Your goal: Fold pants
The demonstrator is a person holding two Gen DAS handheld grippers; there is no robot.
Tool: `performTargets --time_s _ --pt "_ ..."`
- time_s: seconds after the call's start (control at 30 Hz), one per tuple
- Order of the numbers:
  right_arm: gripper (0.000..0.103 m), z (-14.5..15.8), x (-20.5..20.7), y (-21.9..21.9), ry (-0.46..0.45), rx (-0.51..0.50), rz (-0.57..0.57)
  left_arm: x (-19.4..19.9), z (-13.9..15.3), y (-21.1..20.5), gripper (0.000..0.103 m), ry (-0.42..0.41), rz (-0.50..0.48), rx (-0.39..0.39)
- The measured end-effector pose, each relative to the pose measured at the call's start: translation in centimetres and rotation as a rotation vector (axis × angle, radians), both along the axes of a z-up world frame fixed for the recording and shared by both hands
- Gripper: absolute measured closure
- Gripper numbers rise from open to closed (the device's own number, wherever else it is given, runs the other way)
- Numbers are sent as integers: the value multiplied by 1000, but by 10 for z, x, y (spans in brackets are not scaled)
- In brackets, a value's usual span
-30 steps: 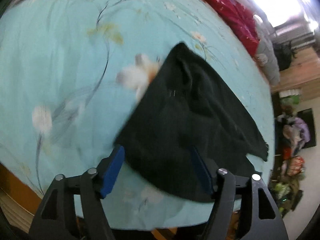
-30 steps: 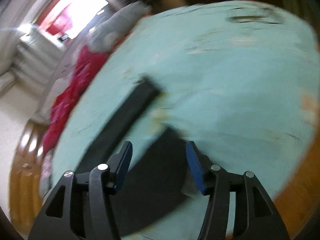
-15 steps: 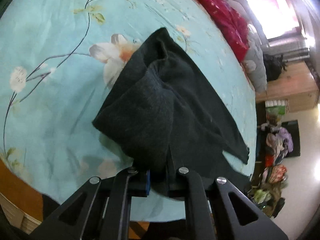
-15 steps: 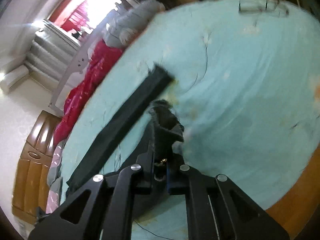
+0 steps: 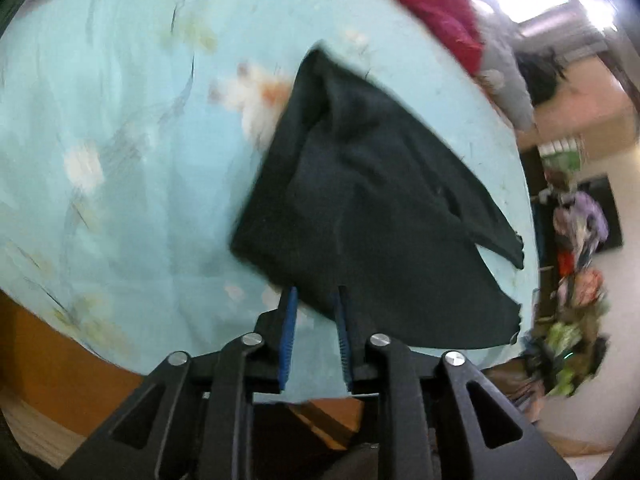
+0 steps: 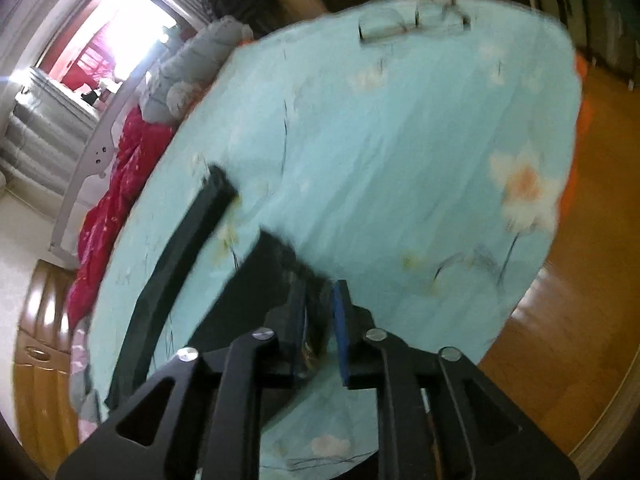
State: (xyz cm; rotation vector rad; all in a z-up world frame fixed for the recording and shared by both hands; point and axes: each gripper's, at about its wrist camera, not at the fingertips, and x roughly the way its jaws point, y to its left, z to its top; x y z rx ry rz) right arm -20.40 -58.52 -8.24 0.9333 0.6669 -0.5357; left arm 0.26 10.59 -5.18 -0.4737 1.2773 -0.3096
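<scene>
Where the bed [image 5: 120, 140] fills most of both my views, its pale blue flowered sheet lies broad and bare on the far side of the pants, with open cloth running out to the rounded mattress edge. Past that edge, on the side away from the pants in my right view, orange wooden floor [image 6: 580, 280] shows. Along the bed's other edge a red quilt [image 6: 108, 208] and a rolled grey blanket [image 6: 200, 56] lie heaped, well apart from the pants.

My black pants [image 5: 360, 200] lie on the sheet near the bed's near edge, bunched into a rough triangle in my left view, with a peak toward the white-and-orange flower print and a ragged corner trailing toward the bed's edge by the cluttered room. In my right view one long leg [image 6: 176, 256] stretches flat toward the red quilt, its hem square and clear of everything.

My left gripper [image 5: 314, 336] has its jaws parted a little, blue pads showing, the pants' near edge just at the tips; whether it touches is blurred. My right gripper [image 6: 318, 320] also stands slightly apart, with dark cloth lying between the pads, though I cannot tell if it is pinched.
</scene>
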Motion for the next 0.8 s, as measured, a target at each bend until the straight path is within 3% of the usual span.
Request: performTargets --time_s 0.03,0.07,0.1,0.27,0.37,0.5,0.67,0.8 --pt "53 9 2 -2 -3 -25 4 7 13 1 53 -52 3 54" --pt "42 16 6 -4 -12 -41 9 11 22 2 31 -80 12 82" --pt "33 22 14 -5 -31 -52 19 23 27 0 28 -98 28 105" --pt "33 36 80 -10 -101 -20 139 86 17 -23 28 -22 35 110" --pt "33 31 128 -17 -75 16 197 130 4 -40 28 40 44 126" --pt "33 25 183 -34 9 -25 219 178 1 -44 28 69 113 138" --pt "33 17 234 -54 100 -59 290 214 -11 -45 28 125 94 169" --pt "32 8 259 -57 119 -45 369 225 -19 -43 27 112 76 178"
